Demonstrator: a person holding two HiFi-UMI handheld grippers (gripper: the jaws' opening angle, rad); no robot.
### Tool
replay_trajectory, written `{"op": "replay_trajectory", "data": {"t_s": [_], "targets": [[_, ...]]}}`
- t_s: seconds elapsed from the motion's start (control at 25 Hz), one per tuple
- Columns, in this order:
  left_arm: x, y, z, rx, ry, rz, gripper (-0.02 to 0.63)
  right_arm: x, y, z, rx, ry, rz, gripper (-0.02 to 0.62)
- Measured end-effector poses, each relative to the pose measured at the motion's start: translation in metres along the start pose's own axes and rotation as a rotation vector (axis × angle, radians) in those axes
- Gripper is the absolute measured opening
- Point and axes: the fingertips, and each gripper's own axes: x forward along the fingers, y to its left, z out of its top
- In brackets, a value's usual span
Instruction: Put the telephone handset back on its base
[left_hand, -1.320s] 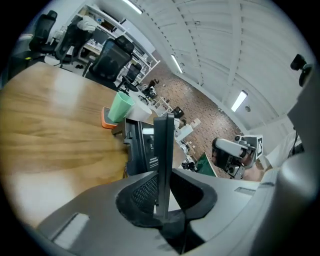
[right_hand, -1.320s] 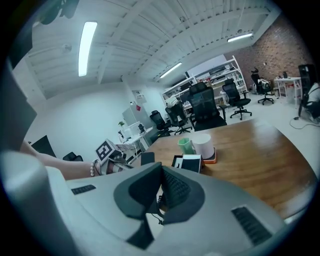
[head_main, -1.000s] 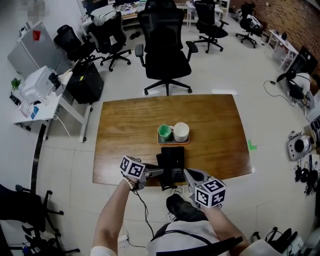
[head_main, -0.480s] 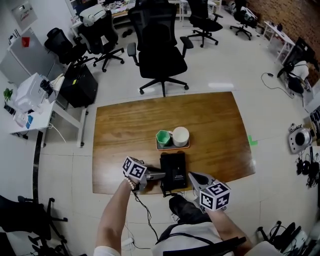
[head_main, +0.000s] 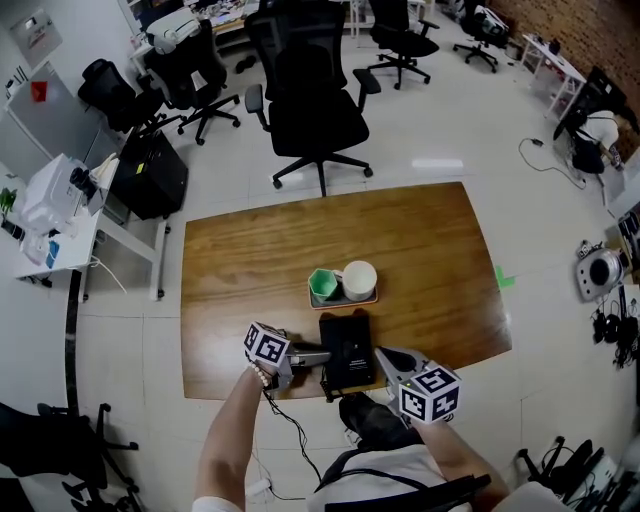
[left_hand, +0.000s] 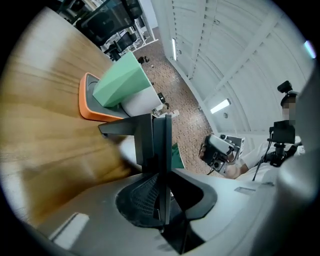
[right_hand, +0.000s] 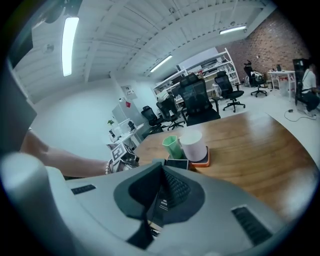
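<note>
The left gripper (head_main: 316, 354) pinches the dark grey telephone handset (left_hand: 150, 137) at the left side of the black telephone base (head_main: 352, 345), likely to seat it. The right gripper (head_main: 384, 358), jaws pressed together, sits beside the base's right edge, perhaps steadying it.

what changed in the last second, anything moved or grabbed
Nothing visibly moved, and nothing was taken or let go; only the head view drifted. The left claw stays closed on the telephone's left side, the right claw stays by its near right corner, and the tray with the green cup and white cup sits behind it.
</note>
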Motion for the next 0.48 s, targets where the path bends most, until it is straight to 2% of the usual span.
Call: {"op": "replay_trajectory", "data": {"t_s": [0.32,0.4,0.48], "targets": [[0.0011,0.0041,0.0002,-0.064,-0.075,-0.051,0.074,0.0008,-0.0069,-0.0052,0.006,0.026,-0.001,0.009],[0.002,0.0033,0.0005,-0.056,-0.085,-0.042,0.075,0.0012,-0.0068,-0.0056,0.007,0.028,0.003,0.009],[0.0014,0.0051,-0.0007,-0.031,-0.088,0.006,0.08,0.0018,-0.0052,-0.0062,0.006,0.03,0.009,0.009]]}}
